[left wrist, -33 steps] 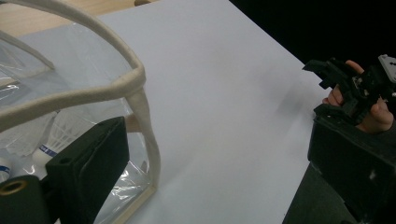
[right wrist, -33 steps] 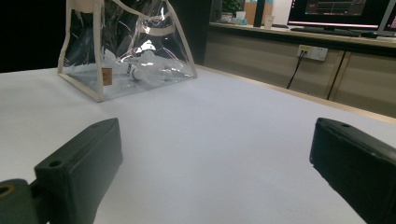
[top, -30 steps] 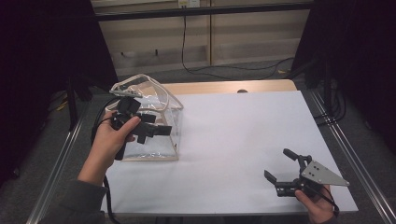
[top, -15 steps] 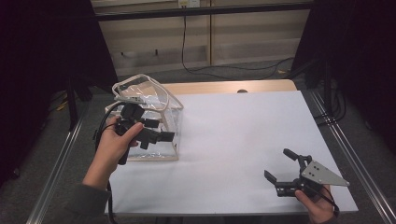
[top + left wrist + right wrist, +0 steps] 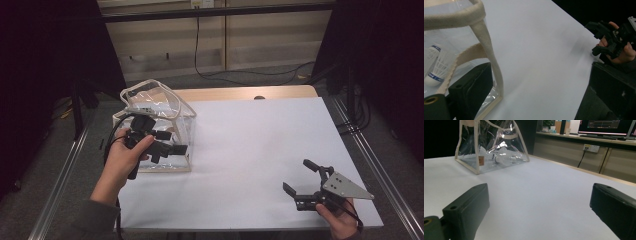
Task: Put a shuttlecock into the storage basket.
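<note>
Left tongs (image 5: pixel 167 145) are held spread against the clear bag (image 5: pixel 165 107) at the bench's (image 5: pixel 260 150) left edge; right tongs (image 5: pixel 305 182) are spread, well apart. Bag is judged light, floppy, slick. Webbing strap (image 5: pixel 487 42) is best pinched. Shuttlecock (image 5: pixel 434 67) inside is fragile.

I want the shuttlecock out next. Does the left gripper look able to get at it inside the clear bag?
Probably not directly: the left gripper is outside the bag's clear wall, which separates it from the shuttlecock.
</note>
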The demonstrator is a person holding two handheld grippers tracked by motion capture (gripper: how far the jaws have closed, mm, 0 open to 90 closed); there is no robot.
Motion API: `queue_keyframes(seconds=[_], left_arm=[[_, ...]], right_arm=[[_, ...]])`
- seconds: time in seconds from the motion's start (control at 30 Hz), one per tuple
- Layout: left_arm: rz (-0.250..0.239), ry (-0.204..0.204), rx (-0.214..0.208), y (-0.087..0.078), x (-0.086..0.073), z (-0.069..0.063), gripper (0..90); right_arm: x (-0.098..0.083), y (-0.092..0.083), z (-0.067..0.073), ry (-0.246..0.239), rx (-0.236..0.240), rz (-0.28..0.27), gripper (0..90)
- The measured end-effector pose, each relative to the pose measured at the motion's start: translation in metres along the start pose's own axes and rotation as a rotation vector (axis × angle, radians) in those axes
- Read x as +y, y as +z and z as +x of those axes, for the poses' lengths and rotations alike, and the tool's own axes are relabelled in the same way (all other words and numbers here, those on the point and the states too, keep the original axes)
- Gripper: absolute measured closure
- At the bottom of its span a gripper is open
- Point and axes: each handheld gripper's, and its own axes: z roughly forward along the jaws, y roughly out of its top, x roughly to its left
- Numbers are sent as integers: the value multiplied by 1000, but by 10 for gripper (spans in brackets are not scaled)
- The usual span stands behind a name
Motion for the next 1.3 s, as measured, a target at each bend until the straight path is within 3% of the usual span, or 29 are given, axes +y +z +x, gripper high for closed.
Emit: queue_keyframes(seconds=[1.3], left_arm=[[-10,-11,3,12,-32,11,55]], right_arm=[[0,0,0,-2,1,3,23]])
